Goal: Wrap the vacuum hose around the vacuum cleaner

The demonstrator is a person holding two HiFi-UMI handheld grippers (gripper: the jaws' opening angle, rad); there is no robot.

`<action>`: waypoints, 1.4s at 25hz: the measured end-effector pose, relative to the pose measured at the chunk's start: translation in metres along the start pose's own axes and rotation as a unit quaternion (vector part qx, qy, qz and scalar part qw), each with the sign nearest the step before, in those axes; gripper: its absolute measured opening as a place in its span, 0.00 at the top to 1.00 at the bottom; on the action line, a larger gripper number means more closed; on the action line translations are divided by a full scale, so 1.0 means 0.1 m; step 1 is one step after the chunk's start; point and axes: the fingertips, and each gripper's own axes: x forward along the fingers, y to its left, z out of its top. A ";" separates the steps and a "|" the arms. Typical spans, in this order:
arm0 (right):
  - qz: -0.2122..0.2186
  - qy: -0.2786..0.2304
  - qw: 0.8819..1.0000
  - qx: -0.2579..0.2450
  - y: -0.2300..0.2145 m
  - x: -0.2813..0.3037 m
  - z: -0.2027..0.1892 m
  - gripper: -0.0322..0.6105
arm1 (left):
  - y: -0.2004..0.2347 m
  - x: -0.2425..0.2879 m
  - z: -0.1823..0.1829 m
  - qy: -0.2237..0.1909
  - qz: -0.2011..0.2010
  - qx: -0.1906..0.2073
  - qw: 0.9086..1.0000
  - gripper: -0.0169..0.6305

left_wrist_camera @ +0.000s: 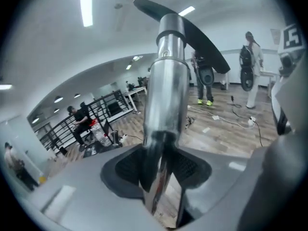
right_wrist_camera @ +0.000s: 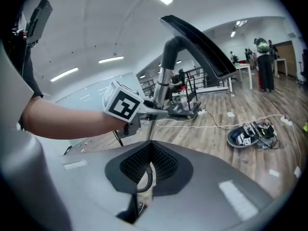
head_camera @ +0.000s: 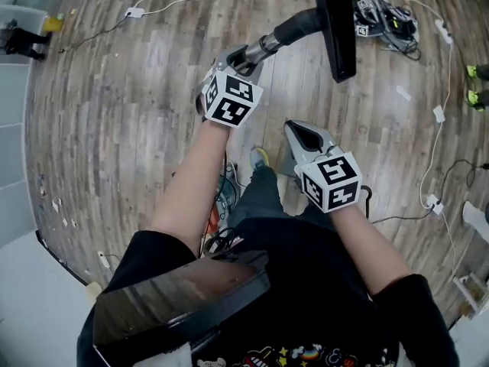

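My left gripper [head_camera: 246,58] is shut on the vacuum's chrome wand [head_camera: 265,44]. The wand rises through a black elbow [head_camera: 299,24] to the flat black floor head [head_camera: 336,21], held up in the air. In the left gripper view the chrome wand [left_wrist_camera: 166,95] fills the jaws of the left gripper [left_wrist_camera: 161,177], with the floor head [left_wrist_camera: 192,32] above. My right gripper [head_camera: 304,136] hangs lower and nearer my body. Its jaws are nearly together on a thin black cord [right_wrist_camera: 147,176] inside the right gripper [right_wrist_camera: 144,179]. That view also catches the left gripper [right_wrist_camera: 144,110] and the wand [right_wrist_camera: 166,76].
White cables [head_camera: 439,113] and a plug strip trail over the wood floor at the right. A pile of black gear [head_camera: 386,17] lies beyond the floor head. A red and black object [head_camera: 218,224] sits by my feet. Someone's shoes [head_camera: 477,82] stand at the right edge.
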 end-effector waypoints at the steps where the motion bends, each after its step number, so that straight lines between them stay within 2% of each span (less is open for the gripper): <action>1: 0.011 -0.007 1.000 -0.011 0.06 -0.07 0.11 0.91 | 0.10 -0.22 0.09 -0.008 0.020 -0.027 0.999 0.72; 3: 0.041 -0.016 0.999 -0.030 0.17 -0.24 0.23 0.91 | 0.21 -0.67 0.22 -0.027 0.064 -0.085 0.994 0.72; 5: 0.078 -0.021 0.995 -0.056 0.26 -0.43 0.23 0.91 | 0.21 -1.11 0.30 -0.047 0.112 -0.128 0.984 0.71; 8: 0.138 -0.017 0.985 -0.097 0.38 -0.70 0.05 0.91 | -0.02 -1.83 0.30 -0.070 0.190 -0.163 0.966 0.72; 11: 0.200 -0.005 0.971 -0.130 0.48 -0.94 -0.05 0.91 | -0.35 -2.47 0.31 -0.068 0.265 -0.180 0.945 0.72; 14: 0.239 0.014 0.962 -0.133 0.36 -1.04 0.05 0.91 | -0.51 -2.68 0.46 -0.052 0.305 -0.200 0.930 0.71; 16: 0.266 0.022 0.954 -0.136 0.34 -1.09 0.09 0.91 | -0.60 -2.83 0.51 -0.052 0.328 -0.226 0.916 0.71; 20: 0.322 0.026 0.932 -0.162 0.91 -1.39 -0.04 0.91 | -0.97 -3.74 0.42 -0.071 0.377 -0.267 0.884 0.71; 23: 0.353 0.026 0.918 -0.177 1.28 -1.64 -0.18 0.91 | -1.31 -4.35 0.38 -0.094 0.400 -0.293 0.863 0.71; 26: 0.369 0.026 0.911 -0.182 1.41 -1.88 -0.29 0.91 | -1.65 -4.69 0.39 -0.119 0.406 -0.319 0.848 0.71; 28: 0.375 0.024 0.908 -0.185 1.47 -2.08 -0.39 0.91 | -1.93 -4.86 0.41 -0.131 0.403 -0.330 0.843 0.71; 32: 0.373 0.023 0.908 -0.190 1.48 -2.58 -0.64 0.92 | -2.60 -5.00 0.49 -0.150 0.385 -0.352 0.840 0.71; 35: 0.379 0.022 0.905 -0.194 1.45 -2.93 -0.78 0.91 | -3.13 -5.01 0.54 -0.167 0.377 -0.379 0.828 0.71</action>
